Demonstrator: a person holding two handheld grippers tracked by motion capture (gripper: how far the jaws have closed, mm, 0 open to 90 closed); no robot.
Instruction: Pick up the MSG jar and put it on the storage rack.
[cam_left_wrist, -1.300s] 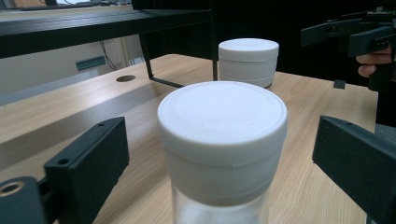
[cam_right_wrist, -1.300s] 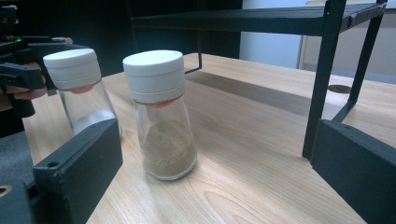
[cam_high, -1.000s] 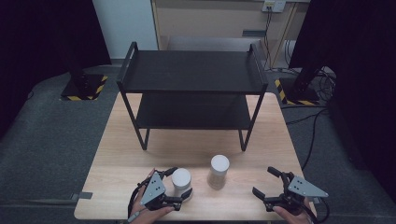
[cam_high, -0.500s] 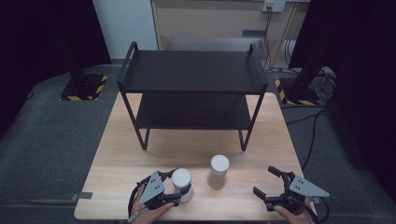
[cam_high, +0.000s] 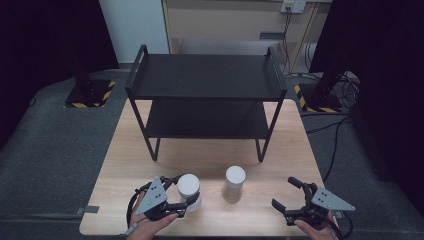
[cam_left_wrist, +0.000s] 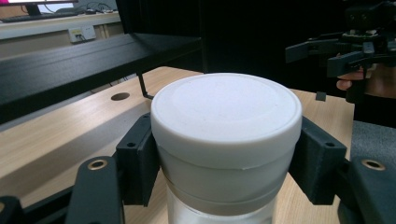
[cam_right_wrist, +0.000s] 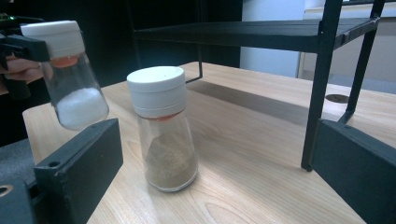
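A glass shaker with a white cap (cam_high: 188, 185) and white grains inside hangs tilted just above the table's front left. My left gripper (cam_high: 187, 197) is shut on it, with the pads (cam_left_wrist: 137, 161) pressing just under the cap (cam_left_wrist: 226, 112). The right gripper view shows this shaker (cam_right_wrist: 70, 74) clear of the wood. A second white-capped shaker (cam_high: 235, 177) with brown powder (cam_right_wrist: 163, 126) stands upright on the table between the two grippers. My right gripper (cam_high: 285, 193) rests at the front right, open, with nothing between its jaws (cam_right_wrist: 215, 186).
A black two-level metal rack (cam_high: 207, 82) stands on the far half of the wooden table (cam_high: 210, 155), both levels bare. Its front legs (cam_right_wrist: 317, 93) stand just behind the shakers. Dark floor and cables surround the table.
My left gripper closed on the white-grain shaker and raised it off the table, tilting it a little. The right gripper and the brown shaker kept still.
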